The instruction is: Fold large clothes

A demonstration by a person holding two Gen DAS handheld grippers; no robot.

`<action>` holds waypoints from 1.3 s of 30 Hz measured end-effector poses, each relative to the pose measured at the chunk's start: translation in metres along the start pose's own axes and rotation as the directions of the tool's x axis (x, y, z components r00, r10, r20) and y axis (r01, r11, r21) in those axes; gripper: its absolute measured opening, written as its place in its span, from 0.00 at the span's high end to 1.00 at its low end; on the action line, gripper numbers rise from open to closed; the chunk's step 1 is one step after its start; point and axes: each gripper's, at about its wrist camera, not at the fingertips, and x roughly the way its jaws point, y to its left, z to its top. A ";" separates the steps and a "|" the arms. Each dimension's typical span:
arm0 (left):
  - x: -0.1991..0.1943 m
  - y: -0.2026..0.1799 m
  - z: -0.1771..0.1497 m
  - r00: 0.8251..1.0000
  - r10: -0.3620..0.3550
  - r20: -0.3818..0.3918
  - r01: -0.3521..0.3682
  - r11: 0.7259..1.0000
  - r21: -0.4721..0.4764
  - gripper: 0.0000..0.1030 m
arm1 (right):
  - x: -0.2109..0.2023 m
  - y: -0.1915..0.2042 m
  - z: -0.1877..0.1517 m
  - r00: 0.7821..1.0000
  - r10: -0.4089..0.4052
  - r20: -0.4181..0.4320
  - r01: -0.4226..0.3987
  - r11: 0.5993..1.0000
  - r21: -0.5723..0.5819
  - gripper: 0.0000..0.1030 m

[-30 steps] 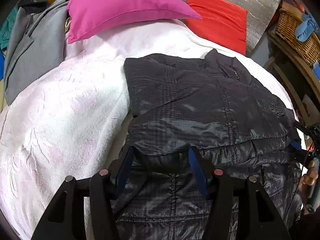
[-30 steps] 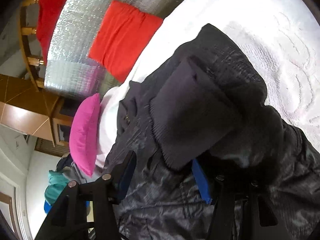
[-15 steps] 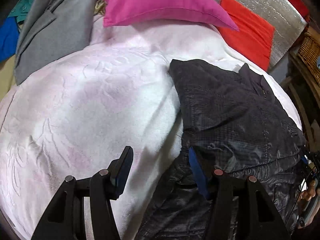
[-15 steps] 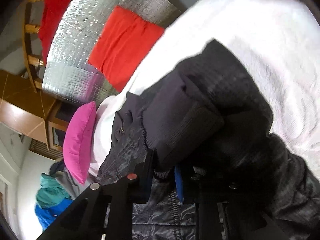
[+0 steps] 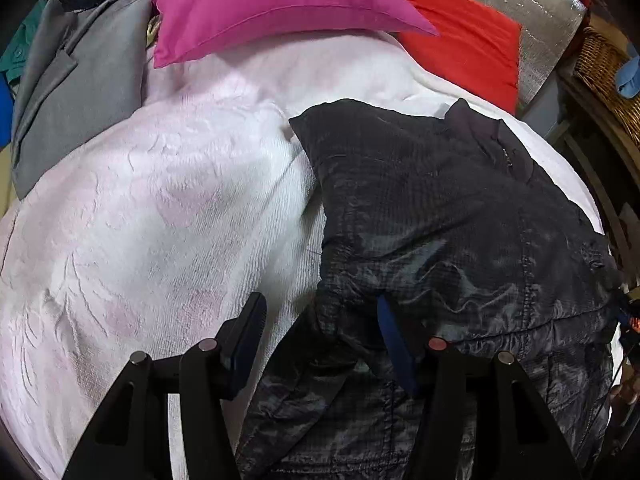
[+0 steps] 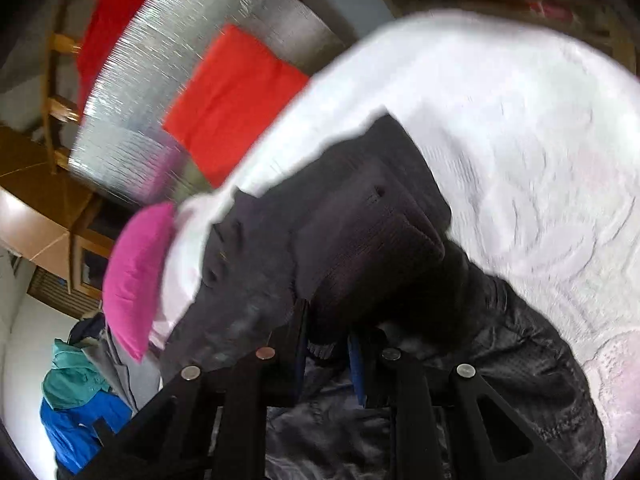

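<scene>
The black jacket [image 5: 440,216] is lying on the white bedspread [image 5: 160,208], below the pink pillow [image 5: 256,4], its collar pointing toward the red cushion [image 5: 460,48]. The left gripper [image 5: 320,344] is sitting at the jacket's near left edge with its fingers spread wide, one blue pad against the shiny fabric, the other over bare bedspread, gripping nothing. Over on the right, the right gripper [image 6: 328,344] is looking closed down on the jacket's ribbed cuff [image 6: 360,248], its fingers nearly together with the knit bunched between them, though that view is blurring a bit.

This shell is reading as light, thin and slick, puffing and wrinkling freely, so it is likely sliding off itself when stacked. The ribbed knit is the better handhold: it is grippier and thicker than the nylon. For the left side, the seamed side edge nearest that gripper is looking like the spot, pinching deep rather than at the slippery skin.
</scene>
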 end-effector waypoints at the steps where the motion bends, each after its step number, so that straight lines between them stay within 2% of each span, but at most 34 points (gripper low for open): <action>1: -0.001 0.000 0.000 1.000 -0.001 0.003 0.001 1.000 0.002 0.43 | 0.003 -0.005 0.002 1.000 0.001 -0.024 0.000 1.000 0.030 0.76; 2: -0.002 0.000 0.000 1.000 0.000 0.007 0.000 1.000 0.003 0.43 | 0.003 -0.010 0.003 0.999 0.017 -0.038 -0.015 0.998 0.060 0.73; 3: -0.003 0.000 0.001 1.000 -0.001 0.009 0.001 1.000 0.001 0.43 | 0.002 -0.013 0.005 0.999 0.029 -0.040 -0.026 0.997 0.075 0.65; 4: -0.004 0.000 0.000 1.000 -0.002 0.010 0.002 1.000 -0.002 0.43 | 0.000 -0.015 0.007 0.999 0.041 -0.033 -0.038 0.996 0.086 0.52; 6: -0.006 0.000 -0.001 1.000 -0.014 0.015 0.014 1.000 -0.009 0.43 | -0.008 -0.020 0.010 0.997 0.071 0.010 -0.071 0.992 0.103 0.36; 8: -0.011 -0.002 0.000 0.999 -0.038 0.028 0.038 0.999 -0.008 0.43 | -0.015 -0.025 0.011 0.995 0.088 0.037 -0.092 0.989 0.116 0.36; 11: -0.014 -0.008 -0.001 0.998 -0.045 0.043 0.045 0.999 0.013 0.43 | -0.006 -0.027 0.012 0.997 0.070 0.030 -0.073 0.991 0.110 0.39; 12: -0.013 -0.010 -0.002 0.998 -0.044 0.040 0.043 0.999 0.022 0.43 | -0.003 -0.026 0.013 0.998 0.062 0.033 -0.065 0.992 0.104 0.48; 13: -0.011 -0.011 -0.002 0.998 -0.043 0.036 0.042 0.999 0.027 0.43 | 0.000 -0.026 0.013 0.998 0.049 0.040 -0.053 0.994 0.096 0.62; 16: -0.001 -0.014 -0.004 1.000 -0.016 0.012 0.016 0.999 0.051 0.43 | 0.004 -0.026 0.014 0.999 0.020 0.045 -0.023 0.996 0.085 0.75; 20: -0.003 -0.013 -0.004 1.000 -0.021 0.003 0.021 0.999 0.041 0.43 | -0.006 -0.018 0.012 0.997 0.005 0.075 -0.009 0.999 0.050 0.78; 24: -0.005 -0.014 -0.005 1.000 0.020 0.013 -0.021 0.998 0.067 0.43 | -0.021 -0.009 0.005 0.995 -0.025 0.099 0.025 1.000 0.004 0.78; 27: 0.001 -0.012 -0.005 1.000 0.012 -0.013 -0.011 0.999 0.051 0.43 | -0.010 -0.014 0.005 0.996 -0.079 0.049 0.079 0.997 0.003 0.78; 29: -0.002 -0.010 -0.004 1.000 0.004 -0.008 -0.004 0.999 0.045 0.43 | -0.008 -0.019 0.007 0.998 -0.069 0.014 0.069 0.998 0.016 0.78; 32: -0.013 -0.006 0.000 0.999 -0.007 0.032 0.006 1.000 0.031 0.43 | -0.023 -0.021 0.015 0.999 -0.031 0.007 0.030 0.999 0.040 0.69; 33: -0.015 -0.004 0.001 0.999 -0.013 0.043 0.012 1.000 0.021 0.43 | -0.030 -0.023 0.018 0.999 -0.023 0.026 0.022 0.999 0.039 0.62; 34: -0.019 0.000 0.004 0.998 -0.026 0.056 0.026 1.000 0.004 0.43 | -0.037 -0.026 0.020 0.999 -0.019 0.044 0.017 0.999 0.043 0.47; 36: -0.021 0.007 0.006 0.997 -0.047 0.068 0.048 0.999 -0.023 0.39 | -0.053 -0.036 0.026 0.995 -0.012 0.101 0.005 0.997 0.072 0.28; 37: -0.020 0.010 0.008 0.996 -0.061 0.068 0.063 0.997 -0.039 0.38 | -0.060 -0.043 0.029 0.991 -0.002 0.134 -0.010 0.996 0.086 0.27; 39: -0.016 0.012 0.009 0.995 -0.081 0.054 0.084 0.995 -0.052 0.38 | -0.059 -0.049 0.034 0.992 0.001 0.129 -0.011 0.997 0.081 0.27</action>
